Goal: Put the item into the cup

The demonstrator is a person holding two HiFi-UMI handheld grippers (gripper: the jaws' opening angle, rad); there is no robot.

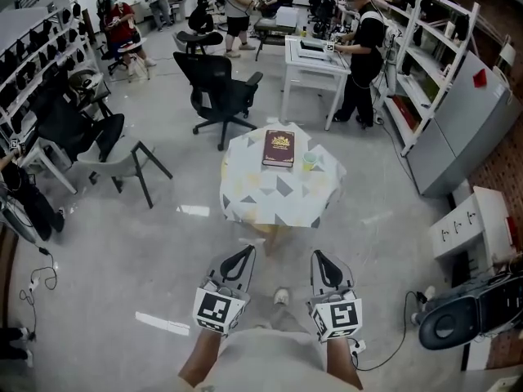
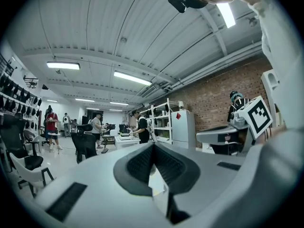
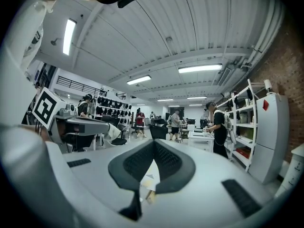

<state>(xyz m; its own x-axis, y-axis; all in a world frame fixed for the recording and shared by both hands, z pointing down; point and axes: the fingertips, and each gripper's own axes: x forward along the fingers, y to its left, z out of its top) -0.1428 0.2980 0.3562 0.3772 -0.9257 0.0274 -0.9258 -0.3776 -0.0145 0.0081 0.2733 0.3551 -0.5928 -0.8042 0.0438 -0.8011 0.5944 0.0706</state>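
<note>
The tabletop [image 1: 278, 196] is covered by a matt white cloth printed with grey triangles, draped over every edge. Near the far edge, the book [image 1: 279, 148] is bound in a dark red cover with a gilt emblem; the cup [image 1: 309, 162] beside it appears to be pale, smooth plastic. The floor [image 1: 163, 243] is smooth grey concrete with glossy reflections. The left gripper [image 2: 153, 145] and right gripper [image 3: 154, 142] are moulded in matt grey plastic, lined with black ribbed pads [image 2: 141, 163]

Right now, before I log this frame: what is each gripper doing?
Left gripper: shut, holding nothing.
Right gripper: shut, holding nothing.
</note>
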